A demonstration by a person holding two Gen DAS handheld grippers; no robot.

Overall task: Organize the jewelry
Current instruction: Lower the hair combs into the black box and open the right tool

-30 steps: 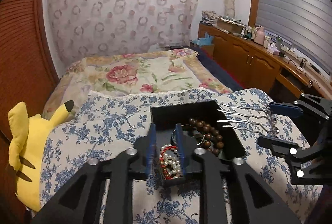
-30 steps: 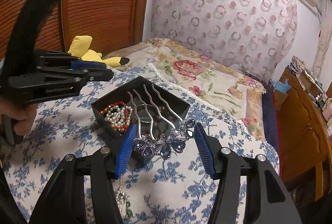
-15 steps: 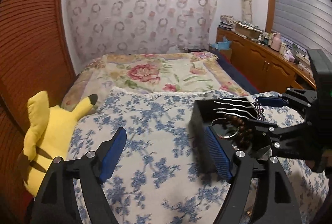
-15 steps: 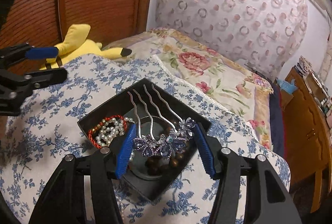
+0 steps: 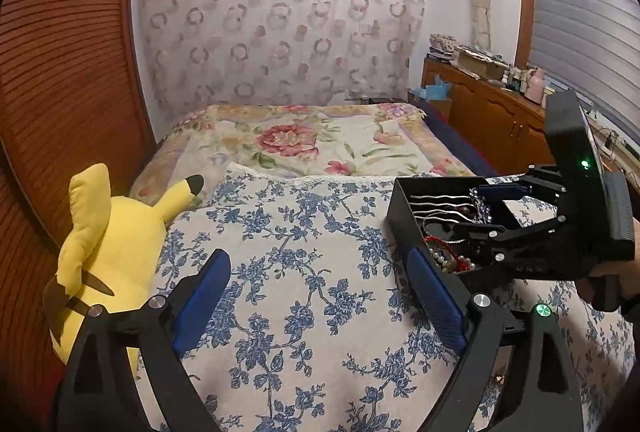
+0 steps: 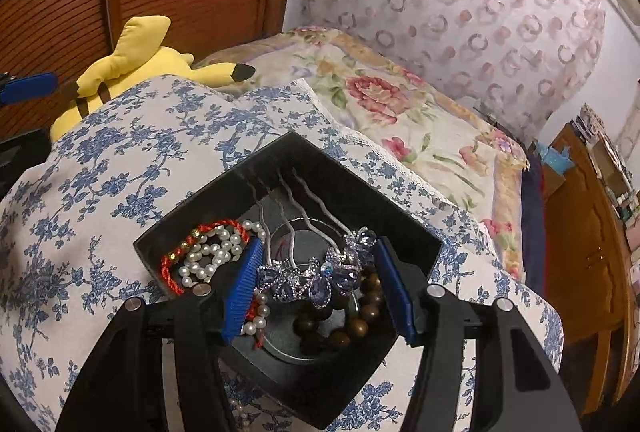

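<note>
A black jewelry box (image 6: 344,191) sits on a blue-flowered cushion (image 6: 120,167). My right gripper (image 6: 318,286) is shut on a purple jewelled hair comb (image 6: 316,278) and holds it low inside the box, prongs pointing away. A pearl and red cord bracelet (image 6: 200,256) and brown wooden beads (image 6: 356,326) lie in the box. My left gripper (image 5: 316,296) is open and empty above the cushion (image 5: 304,272), left of the box (image 5: 404,207). The right gripper (image 5: 496,207) also shows there over the box.
A yellow plush toy (image 5: 104,232) lies at the cushion's left edge by a wooden slatted wall (image 5: 60,71). A floral bedspread (image 5: 304,143) stretches behind. A wooden sideboard (image 5: 492,111) with clutter runs along the right.
My left gripper let go of the pearl bracelet in the box, opened and drew back to the left. My right gripper carried the hair comb over the box and lowered it inside.
</note>
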